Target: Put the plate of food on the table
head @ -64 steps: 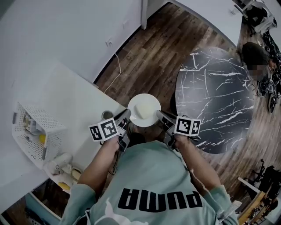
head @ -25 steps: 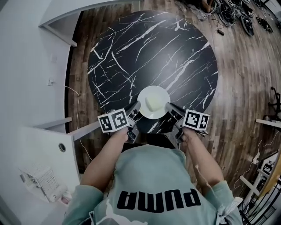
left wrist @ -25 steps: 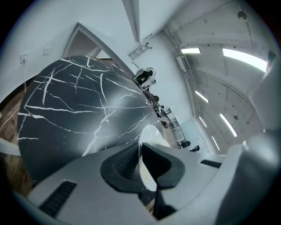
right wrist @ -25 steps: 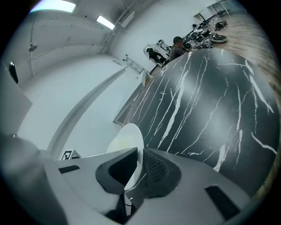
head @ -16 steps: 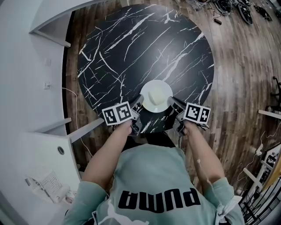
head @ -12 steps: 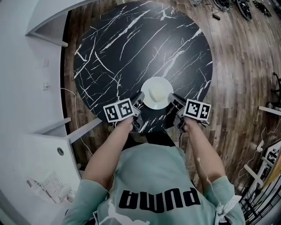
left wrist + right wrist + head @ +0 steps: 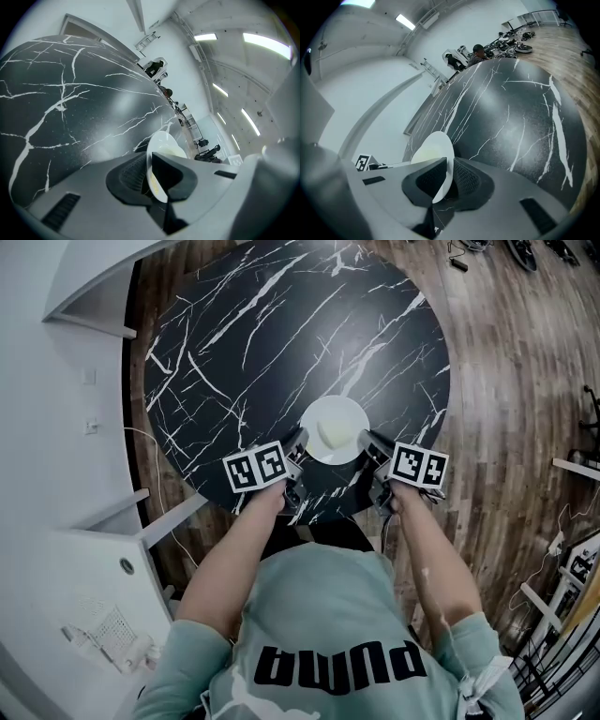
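Observation:
A white plate (image 7: 333, 428) with pale food on it is held over the near part of a round black marble table (image 7: 244, 343). My left gripper (image 7: 296, 442) is shut on the plate's left rim (image 7: 151, 174), and my right gripper (image 7: 364, 440) is shut on its right rim (image 7: 443, 185). In both gripper views the rim sits pinched between the two dark pads. I cannot tell whether the plate touches the tabletop.
The table (image 7: 520, 117) stands on a wooden floor (image 7: 506, 381). A white counter (image 7: 56, 559) with a white basket (image 7: 98, 624) lies at the lower left. Chairs and equipment (image 7: 572, 568) stand at the right edge.
The person has turned from the white counter to the round table and carried the plate forward over it. Both grippers have kept hold of the rim.

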Demonstrator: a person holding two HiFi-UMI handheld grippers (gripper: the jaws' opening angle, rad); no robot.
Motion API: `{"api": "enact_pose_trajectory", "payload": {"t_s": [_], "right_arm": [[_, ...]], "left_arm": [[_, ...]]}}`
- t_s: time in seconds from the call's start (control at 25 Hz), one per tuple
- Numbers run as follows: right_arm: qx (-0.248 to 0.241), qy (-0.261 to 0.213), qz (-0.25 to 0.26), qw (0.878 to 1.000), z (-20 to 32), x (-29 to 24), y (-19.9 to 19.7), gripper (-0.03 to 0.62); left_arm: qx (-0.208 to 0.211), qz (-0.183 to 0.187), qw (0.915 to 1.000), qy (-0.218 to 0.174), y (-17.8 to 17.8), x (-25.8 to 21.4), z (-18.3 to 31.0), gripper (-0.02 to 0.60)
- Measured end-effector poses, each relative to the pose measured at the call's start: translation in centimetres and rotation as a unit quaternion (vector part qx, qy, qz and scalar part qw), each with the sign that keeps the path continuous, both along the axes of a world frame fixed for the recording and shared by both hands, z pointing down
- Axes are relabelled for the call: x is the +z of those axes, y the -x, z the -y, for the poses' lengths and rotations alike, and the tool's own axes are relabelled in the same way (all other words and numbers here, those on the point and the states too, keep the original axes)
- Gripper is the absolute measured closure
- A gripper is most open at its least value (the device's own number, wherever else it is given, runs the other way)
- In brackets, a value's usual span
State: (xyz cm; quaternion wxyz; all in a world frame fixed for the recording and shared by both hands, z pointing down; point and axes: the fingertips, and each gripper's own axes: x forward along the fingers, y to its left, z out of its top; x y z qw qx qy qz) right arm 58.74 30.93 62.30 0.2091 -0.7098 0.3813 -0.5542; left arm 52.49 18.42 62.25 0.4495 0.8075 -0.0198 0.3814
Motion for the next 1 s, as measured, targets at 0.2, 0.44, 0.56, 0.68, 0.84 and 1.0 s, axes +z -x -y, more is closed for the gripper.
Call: {"api": "enact_pose_trajectory", "payload": {"t_s": [0.2, 0.44, 0.56, 0.68, 0.84, 1.0], "right_arm": [[-0.004, 0.013, -0.013, 1.0, -0.1, 0.7, -0.3, 0.551], [-0.007, 0.023, -0.02, 1.0, 0.1, 1.0, -0.5, 0.551], [-0.005, 0.032, -0.028, 0.999, -0.3, 0.9, -0.8, 0.551], [0.007, 0.042, -0.044, 0.998, -1.0, 0.7, -1.5, 0.551], [0.018, 0.055, -0.09, 0.994, -1.8, -0.8, -2.3, 0.551], [0.001, 0.053, -0.136, 0.989, -2.0, -2.9, -1.2, 0.551]], "left_arm": [[0.01, 0.004, 0.9999, -0.007, -0.1, 0.8, -0.4, 0.545], [0.041, -0.001, 0.9991, -0.011, -0.2, 0.9, -0.8, 0.493], [0.044, -0.004, 0.9988, -0.019, -0.2, 0.7, -0.6, 0.488], [0.037, -0.004, 0.9989, -0.027, 0.3, 0.5, 0.0, 0.488], [0.019, -0.013, 0.9991, -0.036, 1.4, -0.2, 0.8, 0.489], [0.01, -0.034, 0.9975, -0.061, 3.4, -2.3, 1.5, 0.524]]}}
